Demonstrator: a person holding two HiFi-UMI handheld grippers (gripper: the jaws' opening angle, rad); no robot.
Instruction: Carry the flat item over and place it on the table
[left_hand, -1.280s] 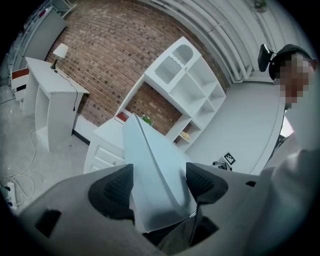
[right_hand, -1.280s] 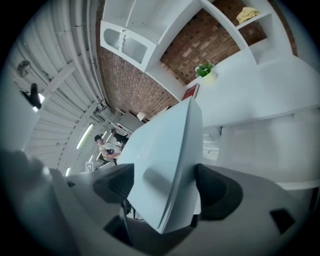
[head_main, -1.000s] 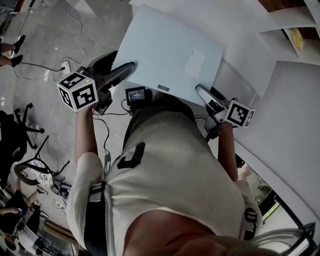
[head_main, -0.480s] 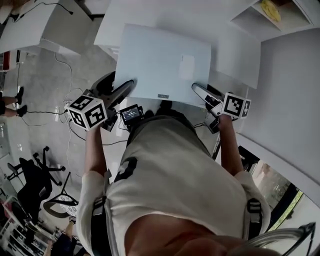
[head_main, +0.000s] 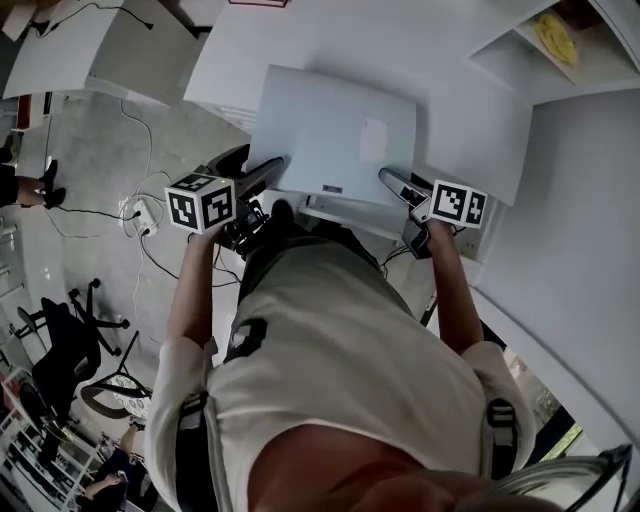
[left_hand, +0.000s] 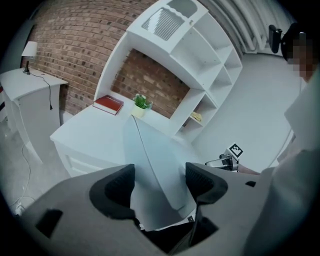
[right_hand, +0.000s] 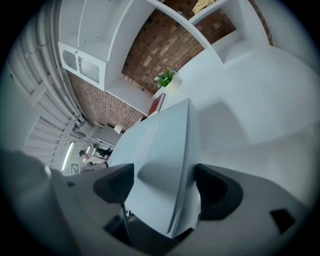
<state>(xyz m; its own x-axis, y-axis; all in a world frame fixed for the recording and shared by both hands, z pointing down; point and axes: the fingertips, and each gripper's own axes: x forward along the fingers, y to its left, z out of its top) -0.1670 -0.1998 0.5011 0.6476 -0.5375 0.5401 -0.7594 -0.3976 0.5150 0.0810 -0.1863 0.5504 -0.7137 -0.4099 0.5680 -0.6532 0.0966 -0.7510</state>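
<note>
The flat item (head_main: 335, 135) is a pale blue-white rectangular panel held level in front of the person, over the near edge of the white table (head_main: 470, 110). My left gripper (head_main: 270, 172) is shut on its near left edge, and my right gripper (head_main: 395, 183) is shut on its near right edge. In the left gripper view the panel (left_hand: 155, 170) runs edge-on between the dark pads of the left gripper (left_hand: 160, 180), with the table (left_hand: 95, 135) beyond. The right gripper view shows the panel (right_hand: 160, 165) filling the right gripper (right_hand: 165, 187). I cannot tell whether the panel's far edge touches the table.
A red book (left_hand: 108, 104) and a small potted plant (left_hand: 141, 103) sit at the table's back by a brick wall. White shelves (left_hand: 200, 65) rise above. On the floor to the left are cables, a power strip (head_main: 150, 212) and an office chair (head_main: 65, 350).
The person has stepped towards the table with the panel held in both grippers. The panel now reaches further over the tabletop, and both grippers keep their hold.
</note>
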